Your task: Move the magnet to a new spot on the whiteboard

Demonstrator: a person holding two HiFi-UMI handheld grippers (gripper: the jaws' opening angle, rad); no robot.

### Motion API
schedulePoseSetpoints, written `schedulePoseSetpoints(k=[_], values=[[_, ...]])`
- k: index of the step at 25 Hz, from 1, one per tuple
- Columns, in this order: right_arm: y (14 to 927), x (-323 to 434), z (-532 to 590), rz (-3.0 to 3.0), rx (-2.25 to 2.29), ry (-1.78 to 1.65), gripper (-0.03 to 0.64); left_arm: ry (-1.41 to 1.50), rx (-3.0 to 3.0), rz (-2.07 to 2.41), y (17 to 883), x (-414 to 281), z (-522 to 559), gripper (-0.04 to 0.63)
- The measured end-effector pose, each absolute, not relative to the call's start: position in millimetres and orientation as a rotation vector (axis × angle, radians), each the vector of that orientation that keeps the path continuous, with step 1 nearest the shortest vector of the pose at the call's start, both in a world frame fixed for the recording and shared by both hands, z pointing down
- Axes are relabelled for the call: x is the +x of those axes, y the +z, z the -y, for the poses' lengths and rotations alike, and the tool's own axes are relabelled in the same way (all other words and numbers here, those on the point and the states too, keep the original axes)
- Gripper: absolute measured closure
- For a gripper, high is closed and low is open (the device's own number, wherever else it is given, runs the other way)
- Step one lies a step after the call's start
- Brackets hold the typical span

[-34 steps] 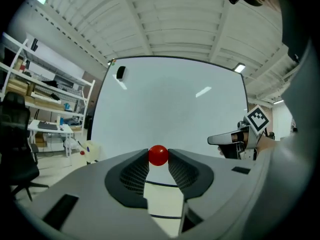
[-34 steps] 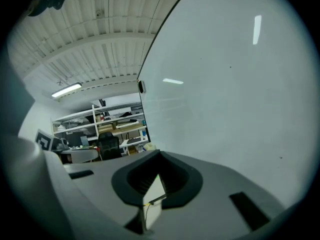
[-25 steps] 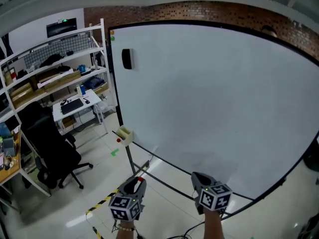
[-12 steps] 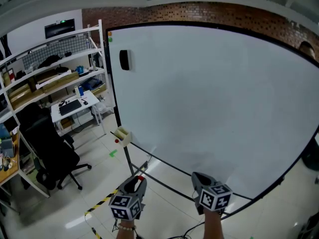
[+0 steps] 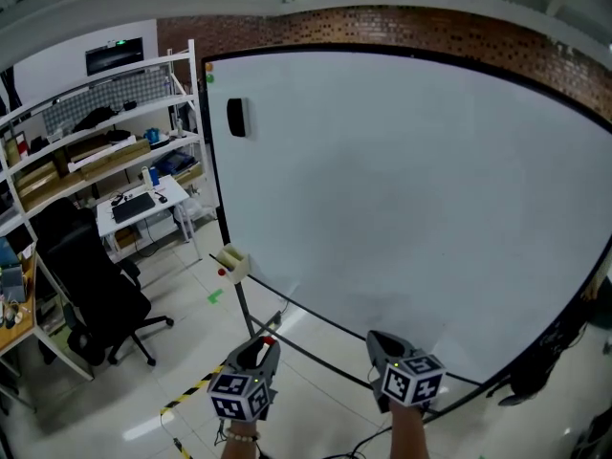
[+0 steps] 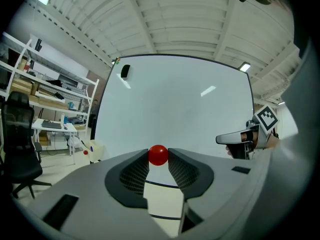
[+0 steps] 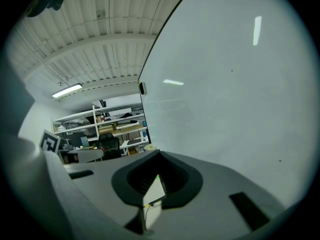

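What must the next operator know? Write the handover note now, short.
Left gripper: shut on the red magnet, which sits at the jaw tips, short of the whiteboard.
Right gripper: shut, empty, low in front of the board.
Whiteboard: a black eraser sits at its upper left.
Done: the magnet is off the board and gripped.
Left: press it onto a new spot on the board, then release.

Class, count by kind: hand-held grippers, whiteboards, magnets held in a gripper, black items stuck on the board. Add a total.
Hand-held grippers: 2 (left hand-held gripper, right hand-held gripper)
Whiteboard: 1
Magnet: 1
Black item: 1
Total: 5
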State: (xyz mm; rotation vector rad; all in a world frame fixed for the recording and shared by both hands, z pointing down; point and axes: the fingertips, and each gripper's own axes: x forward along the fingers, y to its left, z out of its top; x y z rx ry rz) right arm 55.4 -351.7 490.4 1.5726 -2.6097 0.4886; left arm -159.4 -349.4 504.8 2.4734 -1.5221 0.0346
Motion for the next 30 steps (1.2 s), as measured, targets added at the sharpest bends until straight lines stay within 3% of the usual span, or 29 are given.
schedulePoseSetpoints(k=[9, 22, 30], values=[[477, 71, 352, 2.616, 1.605, 0.449, 0.606, 0.046, 2.587, 1.468, 467, -119, 377, 0.473], [449, 122, 355, 2.612, 1.745, 0.412, 0.606, -0.016, 2.883, 1.351, 312, -15, 457, 0.472], [404, 148, 375, 2.639, 1.826, 0.345, 0.606, 0.067, 2.921, 1.340, 282, 30, 506, 0.472]])
